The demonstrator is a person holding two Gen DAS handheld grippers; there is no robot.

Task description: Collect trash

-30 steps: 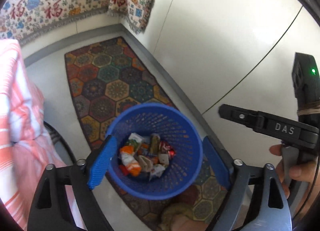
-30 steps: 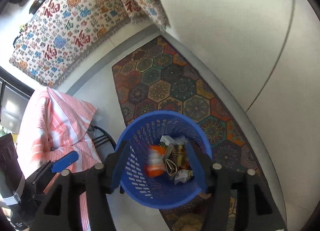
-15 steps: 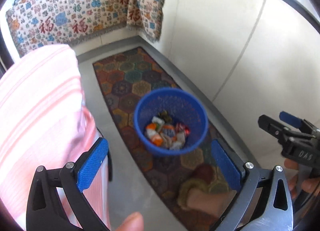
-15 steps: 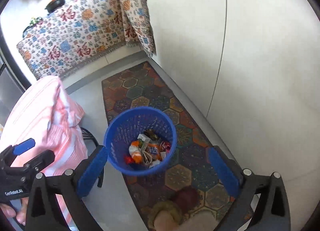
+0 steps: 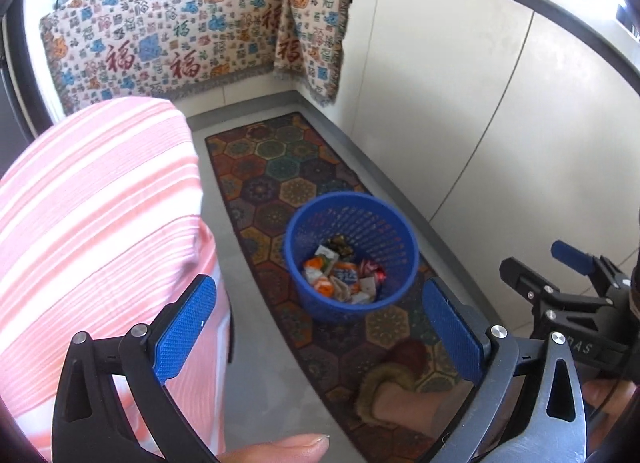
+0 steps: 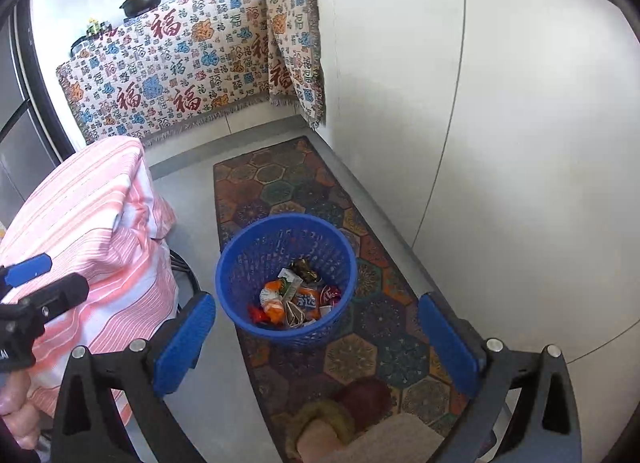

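A blue mesh basket (image 5: 400,239) stands on a patterned rug; it also shows in the right wrist view (image 6: 240,263). Several crumpled wrappers (image 5: 340,277) lie in its bottom, seen too in the right wrist view (image 6: 294,299). My left gripper (image 5: 320,335) is open and empty, high above the floor, nearer than the basket. My right gripper (image 6: 316,343) is open and empty, also high above the basket. The right gripper shows at the right edge of the left wrist view (image 5: 560,287); the left gripper shows at the left edge of the right wrist view (image 6: 32,295).
A pink striped cloth (image 5: 88,215) covers furniture left of the basket. The hexagon-patterned rug (image 6: 272,179) runs along white cabinet doors (image 6: 500,143). A patterned cloth (image 6: 180,63) hangs over the far counter with pans on it. A slippered foot (image 6: 336,423) stands on the rug.
Both grippers have risen and drawn back from the basket, which now looks smaller and lower. A wrapper that was falling a second ago now rests in the basket. Both jaws stay open.
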